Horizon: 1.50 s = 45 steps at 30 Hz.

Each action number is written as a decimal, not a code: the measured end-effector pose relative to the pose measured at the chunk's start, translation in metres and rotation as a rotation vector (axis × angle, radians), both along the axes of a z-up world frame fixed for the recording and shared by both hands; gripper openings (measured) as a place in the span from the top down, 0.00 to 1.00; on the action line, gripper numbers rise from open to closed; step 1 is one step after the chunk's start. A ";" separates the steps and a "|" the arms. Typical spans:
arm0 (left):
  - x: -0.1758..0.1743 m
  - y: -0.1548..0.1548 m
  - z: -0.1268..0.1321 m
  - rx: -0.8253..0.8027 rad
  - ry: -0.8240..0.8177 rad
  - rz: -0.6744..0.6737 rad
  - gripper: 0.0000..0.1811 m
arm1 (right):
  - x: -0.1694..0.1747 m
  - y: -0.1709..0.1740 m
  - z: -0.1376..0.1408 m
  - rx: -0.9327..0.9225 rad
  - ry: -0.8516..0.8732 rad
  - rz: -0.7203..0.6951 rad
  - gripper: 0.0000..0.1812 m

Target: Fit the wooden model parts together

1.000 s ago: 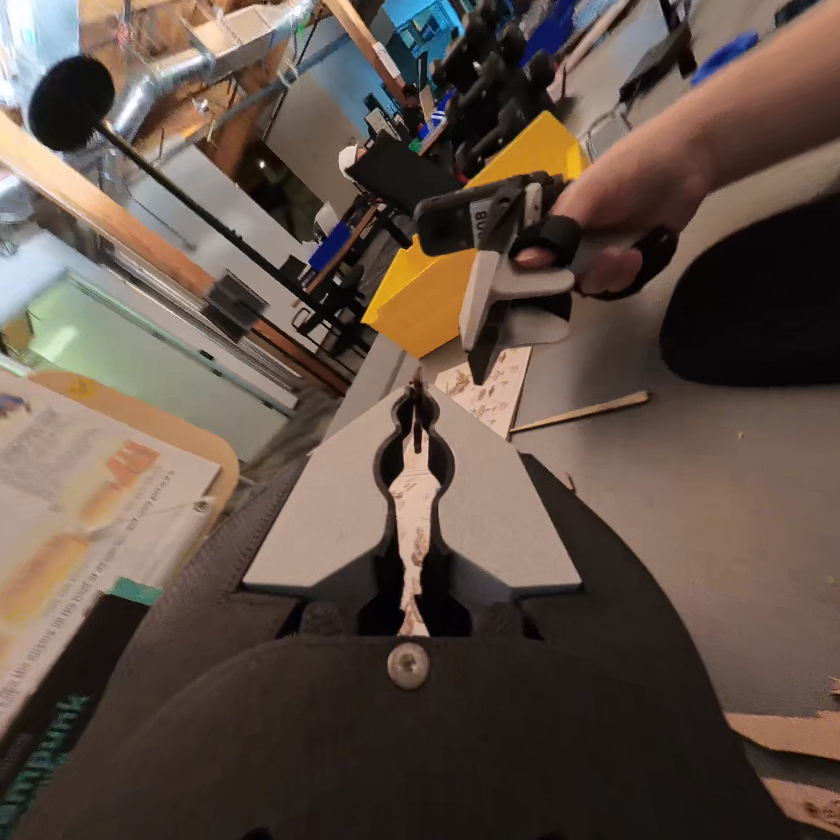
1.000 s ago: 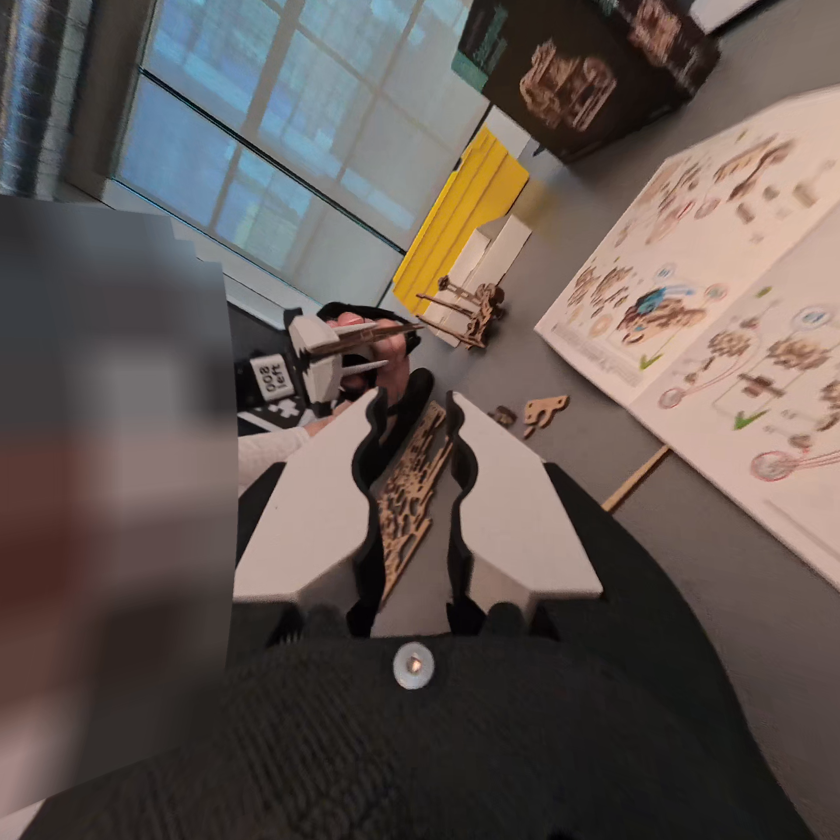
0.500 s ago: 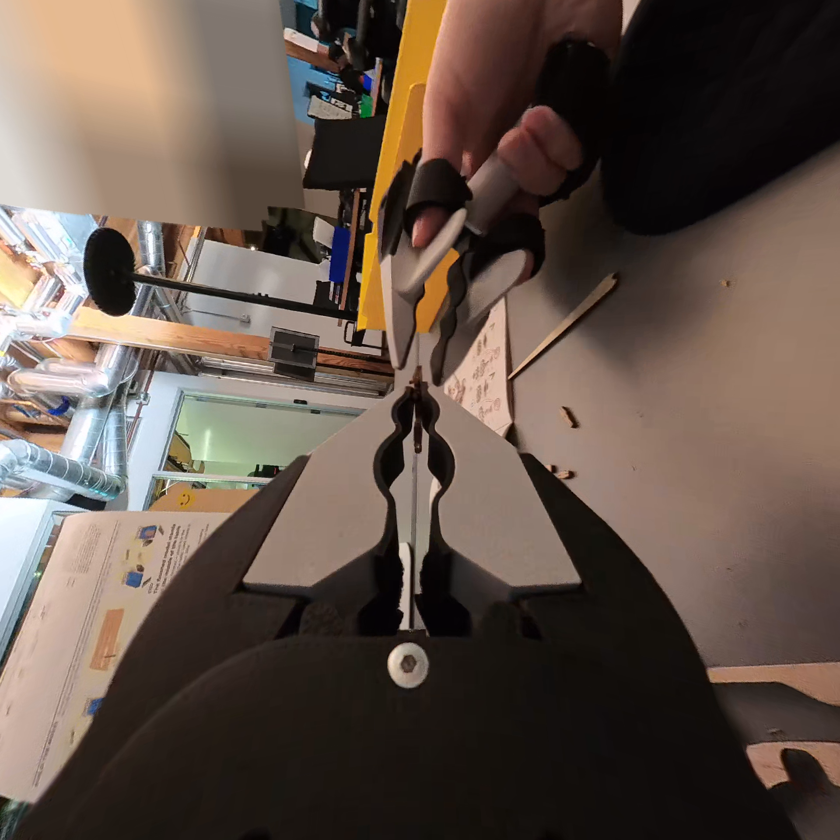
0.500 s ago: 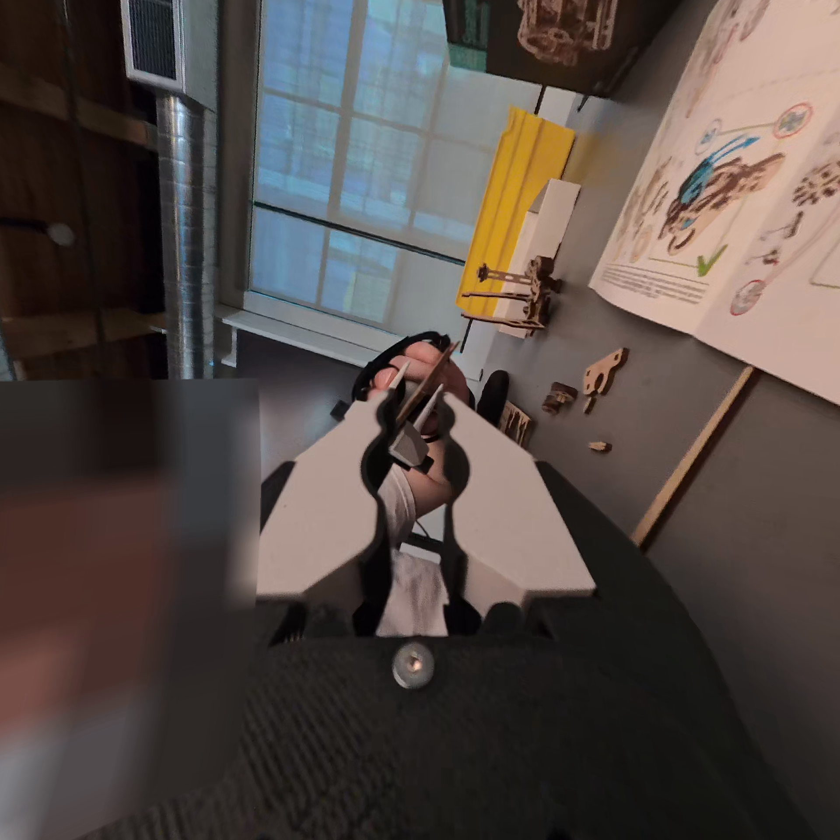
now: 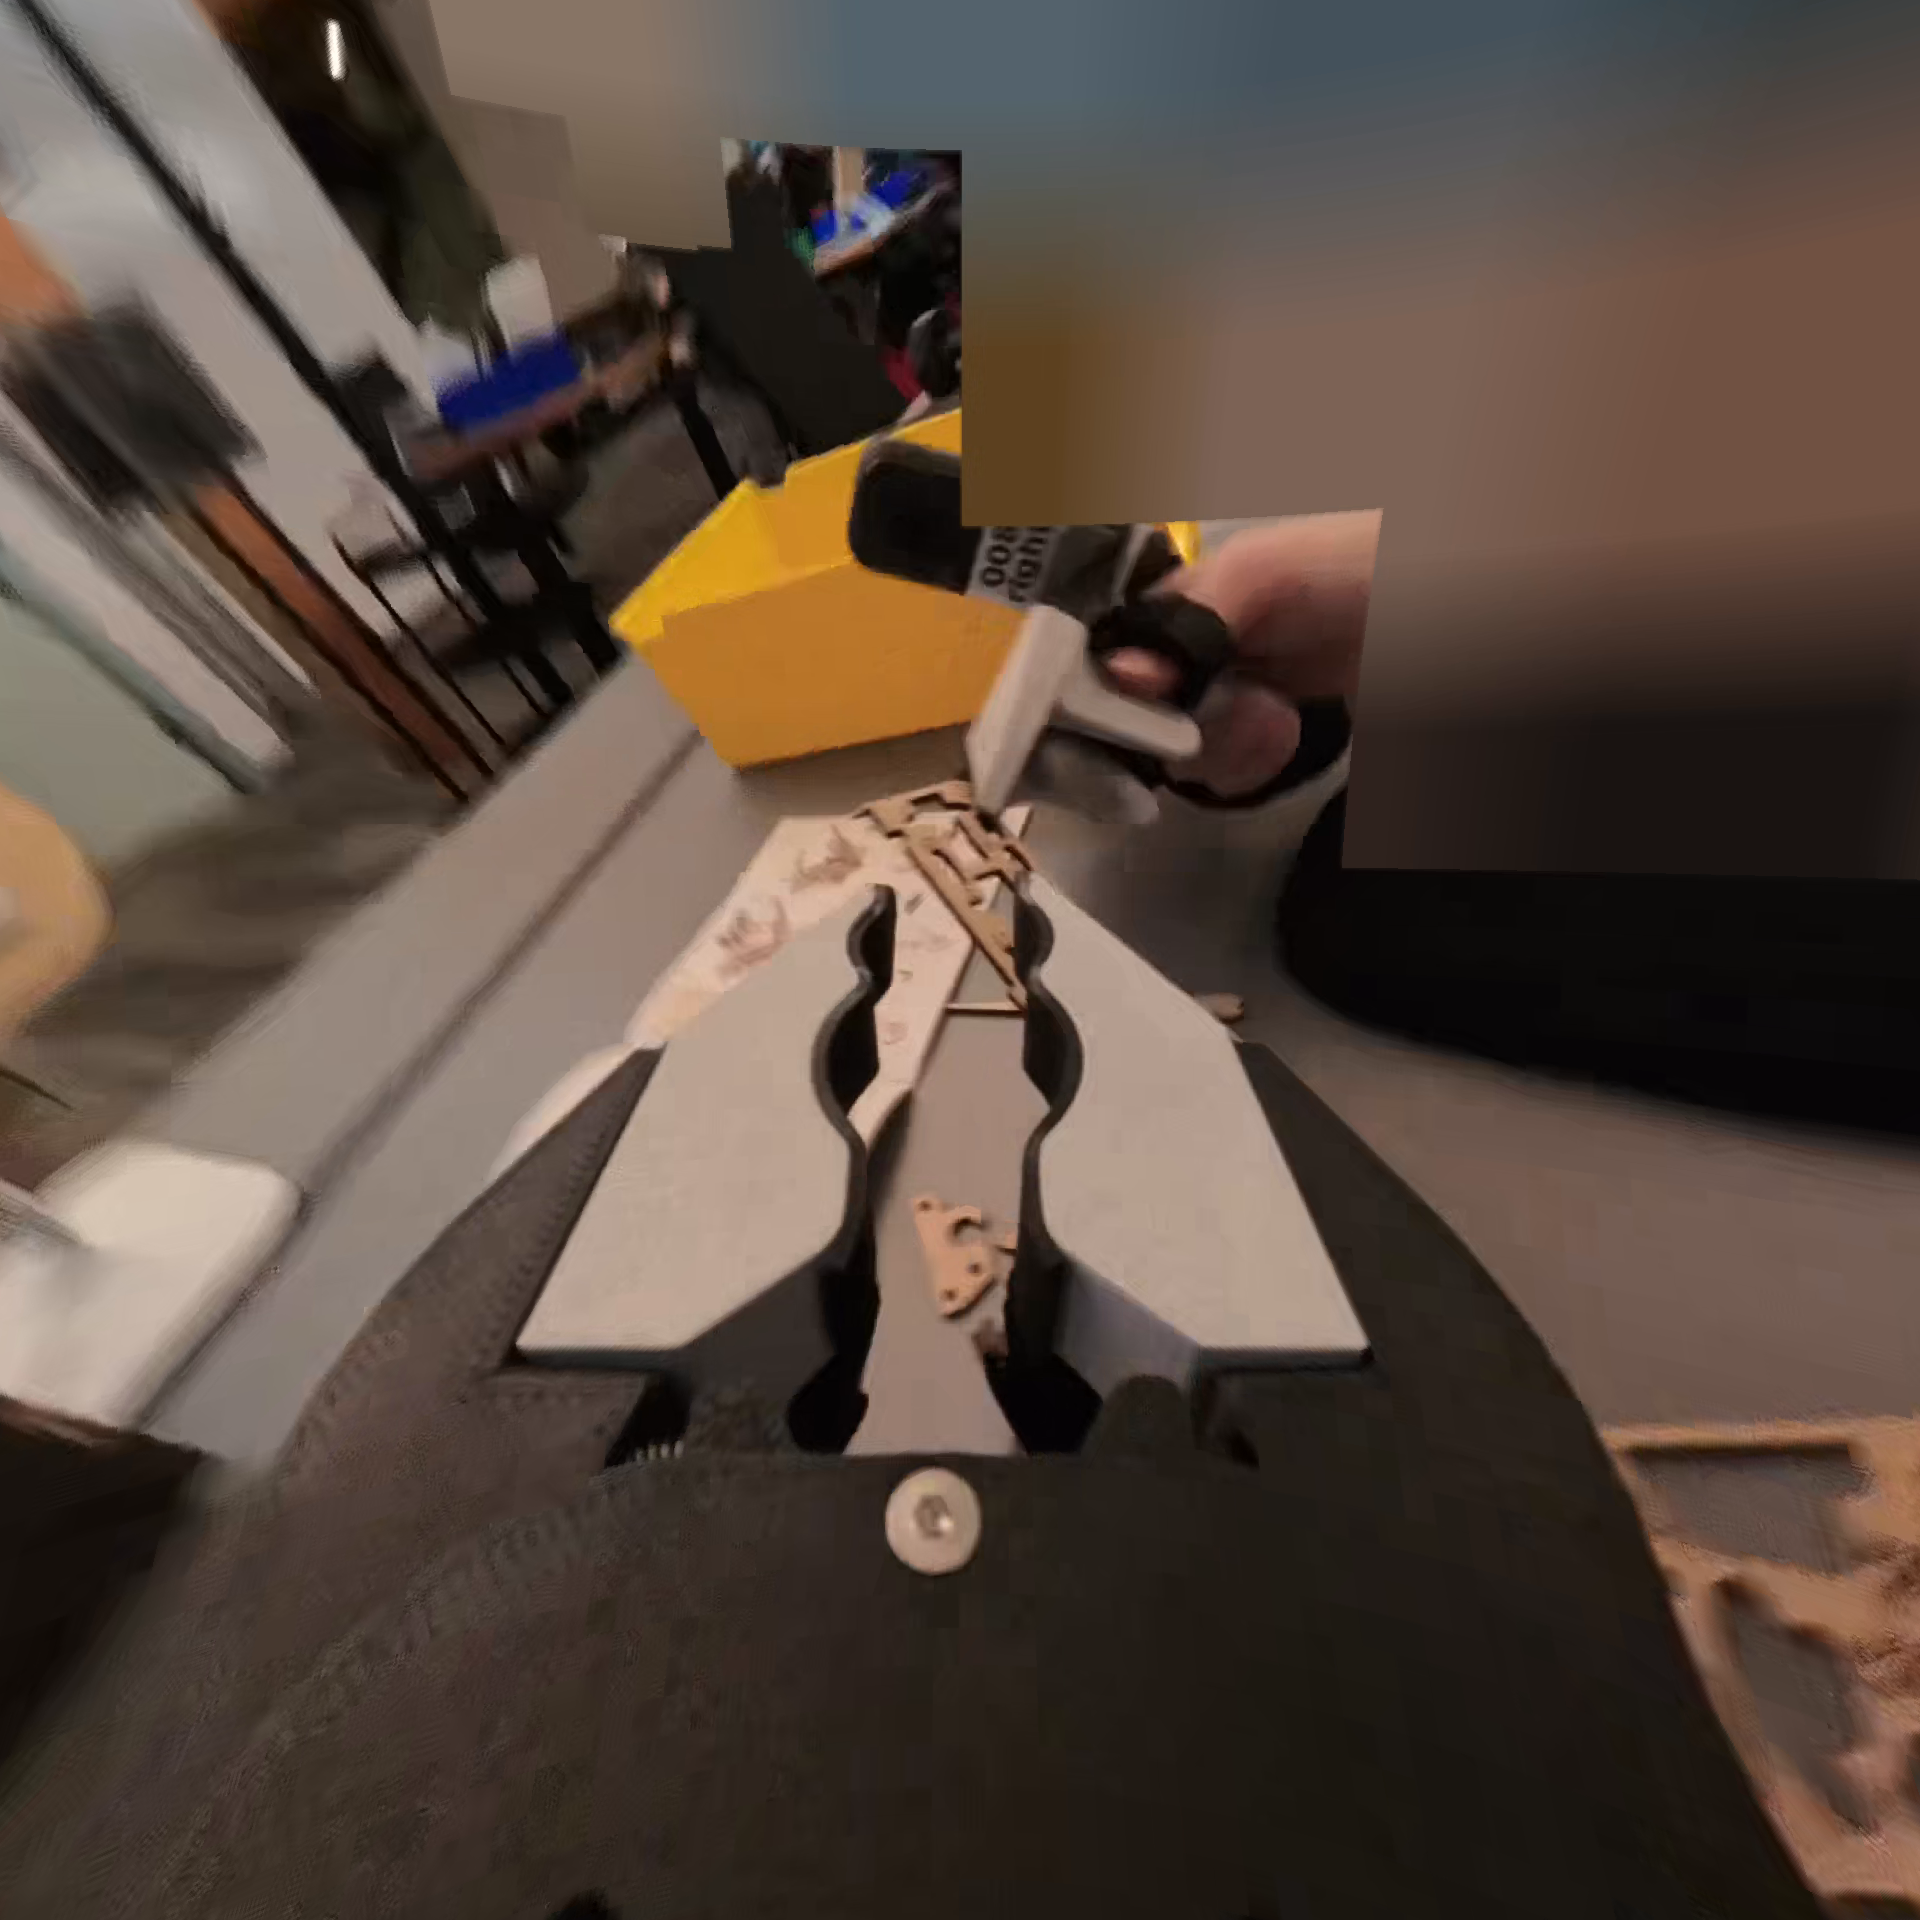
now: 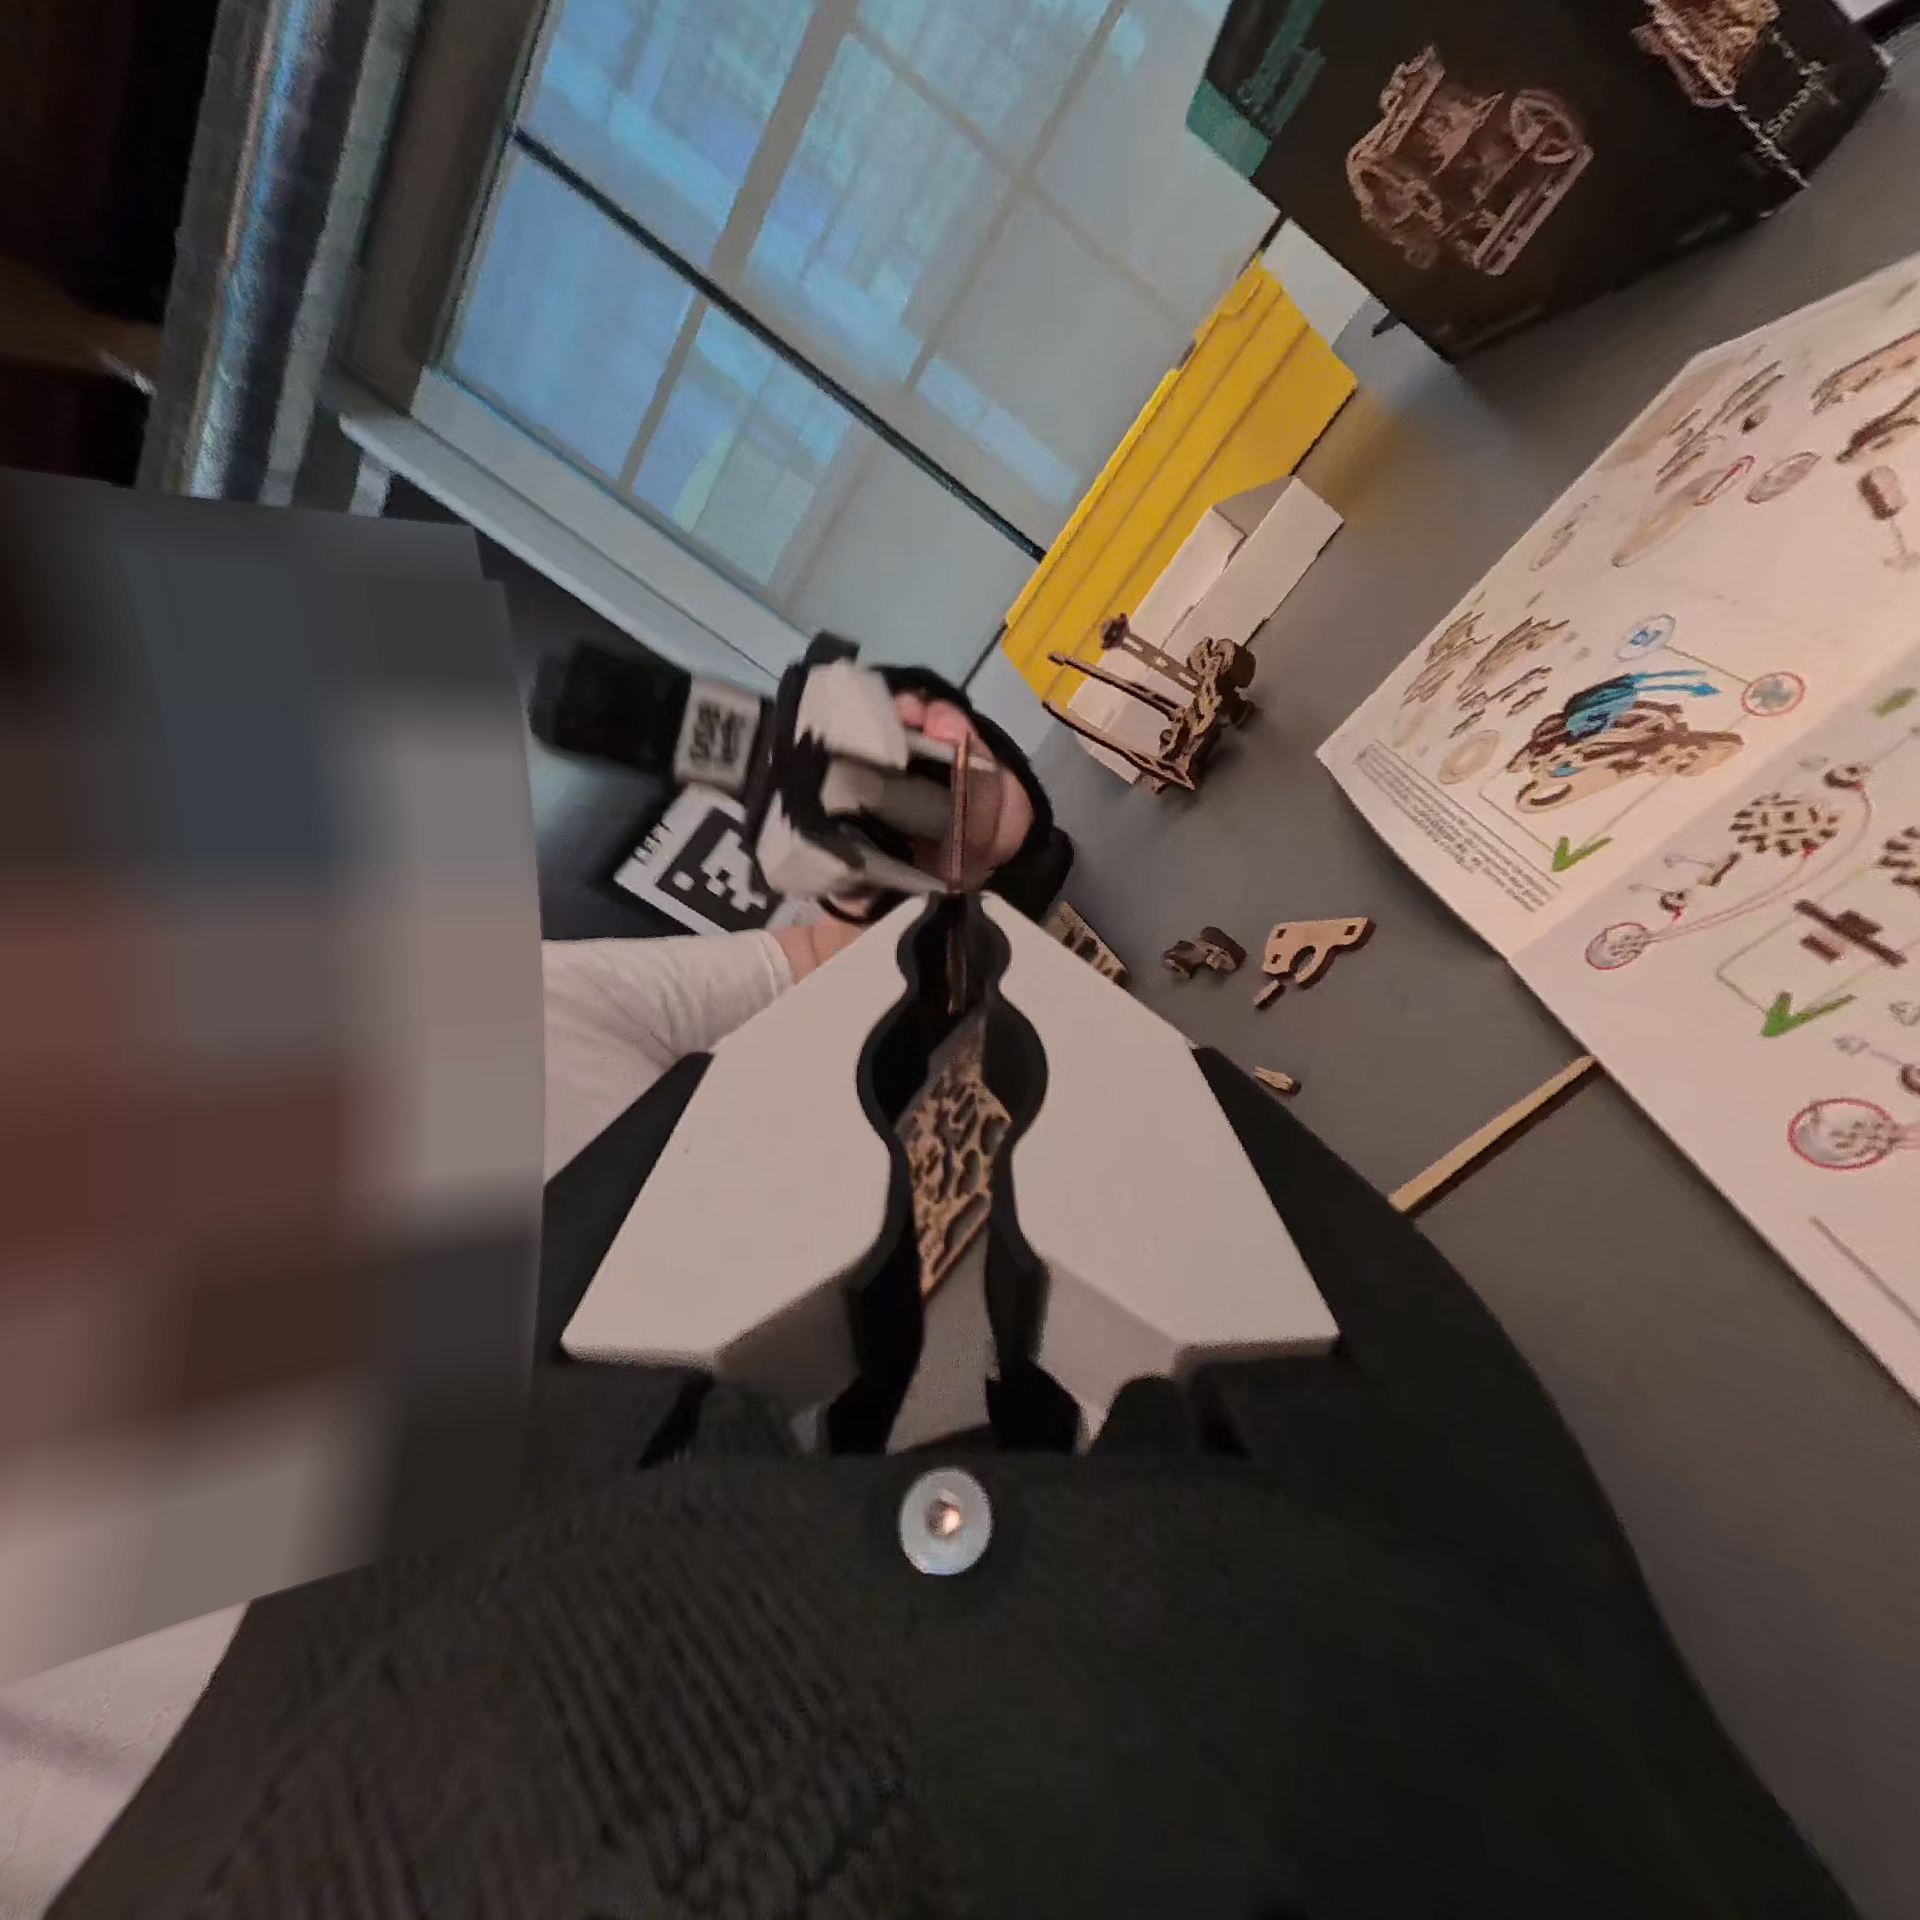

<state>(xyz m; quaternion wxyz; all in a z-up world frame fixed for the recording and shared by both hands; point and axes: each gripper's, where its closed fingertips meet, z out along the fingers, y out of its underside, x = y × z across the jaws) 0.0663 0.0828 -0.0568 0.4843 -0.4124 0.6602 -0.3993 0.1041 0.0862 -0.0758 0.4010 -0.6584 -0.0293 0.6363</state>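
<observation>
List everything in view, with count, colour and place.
table: one, grey, under everything
bin: one, yellow, far edge
box: one, black, far right
instruction sheet: one, white, right side
part-built model: one, brown, before the bin
lattice part: one, tan, in right tongs
loose pieces: several, tan, near the sheet
stick: one, pale, beside the sheet
left tongs: one, grey, open
right tongs: one, grey, shut on lattice part

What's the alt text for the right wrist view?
The right gripper is shut on a flat wooden piece with cut-out patterns, whose far end pokes between the open fingers of the left gripper just beyond. Loose wooden parts, a partly built model and an instruction sheet lie on the grey table to the right.
</observation>
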 end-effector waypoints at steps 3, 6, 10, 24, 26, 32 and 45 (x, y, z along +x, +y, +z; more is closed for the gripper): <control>0.004 0.007 -0.016 -0.451 0.209 -0.006 0.86 | -0.004 -0.003 -0.001 0.052 -0.077 0.011 1.00; 0.004 0.000 -0.022 -0.723 0.282 -0.100 0.86 | -0.008 -0.006 0.002 0.086 -0.098 0.032 1.00; 0.002 -0.004 -0.031 -0.730 0.336 -0.129 0.96 | -0.010 -0.008 0.000 0.096 -0.120 0.047 1.00; -0.004 -0.026 -0.036 -0.905 0.433 -0.275 1.00 | -0.010 -0.009 0.004 0.102 -0.094 0.057 1.00; -0.004 -0.029 -0.036 -0.934 0.441 -0.296 1.00 | -0.011 -0.009 0.004 0.099 -0.085 0.061 1.00; -0.004 -0.031 -0.037 -0.938 0.447 -0.302 0.97 | -0.009 -0.007 0.005 0.091 -0.065 0.045 1.00; -0.005 -0.027 -0.037 -0.935 0.440 -0.299 1.00 | -0.003 -0.001 0.012 0.174 -0.081 -0.042 0.93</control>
